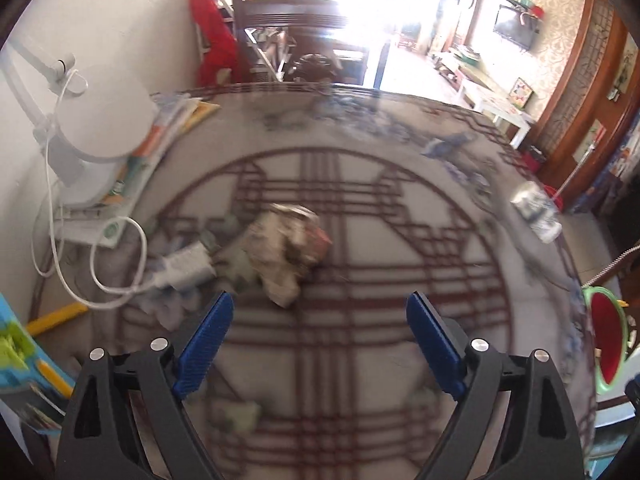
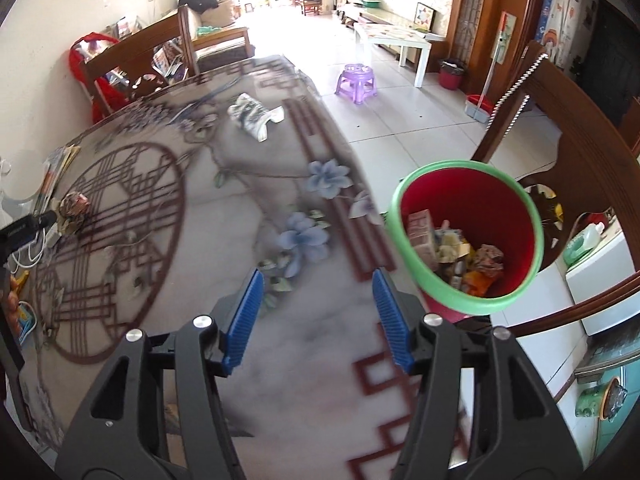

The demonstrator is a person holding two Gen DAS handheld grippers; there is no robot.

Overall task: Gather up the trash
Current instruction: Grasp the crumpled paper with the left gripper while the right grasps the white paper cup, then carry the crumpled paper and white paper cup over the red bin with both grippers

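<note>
Motion-blurred crumpled wrapper and tabletop pattern; red bin cut off at frame edge.

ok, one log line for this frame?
left gripper: open, empty | right gripper: open, empty | crumpled wrapper: on table | red bin: holds trash

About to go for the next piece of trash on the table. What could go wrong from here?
1. The crumpled wrapper lies right beside a charger and its white cable; the open left gripper might snag them.
2. The crushed bottle sits near the table edge and could be knocked to the floor.
3. The bin stands off the table beside its edge, so drops could miss.
</note>
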